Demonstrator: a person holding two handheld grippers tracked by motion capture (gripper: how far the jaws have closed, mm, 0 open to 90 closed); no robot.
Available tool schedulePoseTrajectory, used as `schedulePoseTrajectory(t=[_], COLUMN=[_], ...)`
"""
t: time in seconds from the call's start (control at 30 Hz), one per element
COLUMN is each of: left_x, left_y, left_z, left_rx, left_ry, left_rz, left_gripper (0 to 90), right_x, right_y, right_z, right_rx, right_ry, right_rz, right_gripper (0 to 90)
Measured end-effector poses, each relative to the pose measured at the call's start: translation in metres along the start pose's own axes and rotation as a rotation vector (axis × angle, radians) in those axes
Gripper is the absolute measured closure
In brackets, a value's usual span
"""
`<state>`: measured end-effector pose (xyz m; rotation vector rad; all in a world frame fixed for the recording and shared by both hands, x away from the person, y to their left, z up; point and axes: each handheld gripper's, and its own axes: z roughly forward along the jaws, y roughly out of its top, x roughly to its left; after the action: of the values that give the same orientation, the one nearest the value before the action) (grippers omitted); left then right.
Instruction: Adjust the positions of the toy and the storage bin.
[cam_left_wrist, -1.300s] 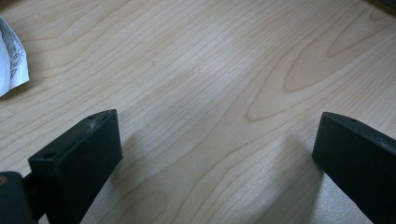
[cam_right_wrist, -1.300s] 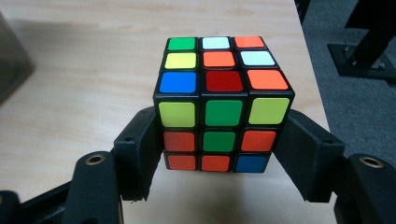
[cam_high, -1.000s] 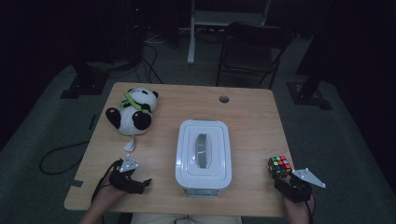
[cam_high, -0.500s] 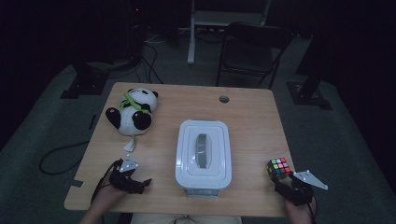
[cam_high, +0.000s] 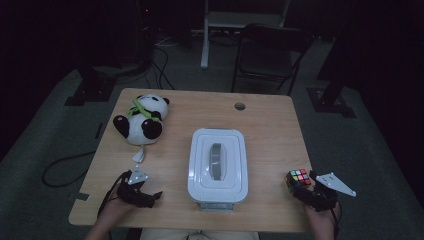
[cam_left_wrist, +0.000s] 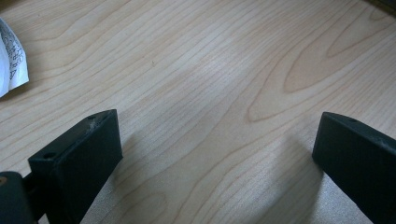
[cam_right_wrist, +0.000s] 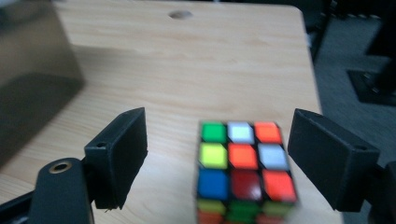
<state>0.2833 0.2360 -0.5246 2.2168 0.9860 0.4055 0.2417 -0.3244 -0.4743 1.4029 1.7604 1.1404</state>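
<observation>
Releasing the puzzle cube (cam_high: 298, 180) looks like the step in hand: it sits on the table (cam_high: 270, 125) well to the right of the white lidded box (cam_high: 218, 165), near the table's front right corner, with the right gripper (cam_high: 306, 192) just behind it on the person's side. In the right gripper view the cube (cam_right_wrist: 243, 175) stands between the jaws with clear gaps on both sides, so nothing is gripped; the jaws have just been opening and now stand wide. To do this well, the gripper should back off straight and keep both jaws clear of the cube's faces, since a brush could nudge it toward the edge. The left gripper (cam_high: 145, 196) rests on the table left of the box, jaws wide over bare wood in its own view (cam_left_wrist: 219, 154). Against the earlier frames, the cube is in the same spot beside the box, the right gripper sits slightly higher, and the left gripper, box and toy panda (cam_high: 141, 120) are unchanged.
</observation>
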Motion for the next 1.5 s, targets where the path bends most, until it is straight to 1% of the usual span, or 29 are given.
schedulePoseTrajectory(t=[0.1,0.17,0.2,0.3,0.33,0.47,0.57,0.7,0.83,0.9,1.03,1.1,1.13,1.2,1.23,1.27,1.3,1.37,1.4,1.5], left_x=[0.0,-0.001,-0.001,-0.001,-0.001,-0.001,-0.001,0.0,-0.001,0.0,0.001,0.003,0.004,0.007,0.009,0.01,0.012,0.015,0.017,0.025], left_y=[0.0,0.0,0.0,0.0,0.0,-0.001,-0.001,-0.001,-0.001,-0.001,-0.002,-0.002,-0.001,0.0,0.002,0.004,0.006,0.01,0.013,0.023], left_z=[0.0,0.0,0.0,0.0,0.0,-0.001,-0.001,-0.001,-0.002,-0.002,-0.003,-0.004,-0.005,-0.009,-0.012,-0.014,-0.016,-0.021,-0.024,-0.032], left_rx=[-0.001,-0.001,-0.001,0.0,0.0,0.002,0.002,0.001,0.015,0.013,0.009,0.011,0.01,-0.004,-0.01,-0.019,-0.023,-0.035,-0.043,-0.063], left_ry=[0.001,0.001,0.001,0.001,0.0,-0.003,-0.006,-0.015,-0.014,-0.018,-0.014,-0.005,-0.002,-0.011,-0.009,-0.01,-0.008,-0.001,0.006,0.02], left_rz=[0.0,0.0,-0.001,0.0,0.002,0.008,0.011,0.019,0.019,0.023,0.02,0.02,0.018,-0.006,-0.008,-0.014,-0.014,-0.018,-0.02,-0.03], left_gripper=[2.0,2.0,2.1,2.0,2.0,2.0,2.0,2.1,2.1,2.1,2.1,2.1,2.1,2.1,2.1,2.1,2.1,2.1,2.1,2.1], right_x=[0.007,0.013,0.015,0.023,0.026,0.035,0.043,0.05,0.058,0.063,0.067,0.067,0.067,0.068,0.069,0.069,0.069,0.072,0.073,0.076], right_y=[0.008,0.012,0.013,0.017,0.017,0.02,0.021,0.02,0.017,0.014,0.007,0.003,0.001,-0.002,-0.003,-0.004,-0.005,-0.007,-0.007,-0.009], right_z=[0.006,0.01,0.013,0.02,0.022,0.029,0.037,0.048,0.058,0.064,0.077,0.082,0.084,0.088,0.09,0.091,0.093,0.094,0.095,0.096], right_rx=[-0.013,-0.013,-0.014,-0.007,-0.004,0.001,0.018,0.049,0.074,0.09,0.122,0.138,0.143,0.167,0.172,0.177,0.185,0.19,0.195,0.197], right_ry=[0.03,0.043,0.059,0.079,0.098,0.129,0.132,0.15,0.167,0.168,0.18,0.194,0.194,0.192,0.188,0.189,0.197,0.183,0.186,0.197], right_rz=[-0.016,-0.024,-0.026,-0.047,-0.05,-0.072,-0.098,-0.106,-0.114,-0.13,-0.136,-0.142,-0.152,-0.158,-0.166,-0.163,-0.158,-0.178,-0.182,-0.178], right_gripper=[19.0,17.8,17.7,14.6,13.1,13.0,13.2,13.6,13.7,13.7,13.7,16.4,16.4,16.4,16.4,16.4,16.4,16.3,16.3,16.3])
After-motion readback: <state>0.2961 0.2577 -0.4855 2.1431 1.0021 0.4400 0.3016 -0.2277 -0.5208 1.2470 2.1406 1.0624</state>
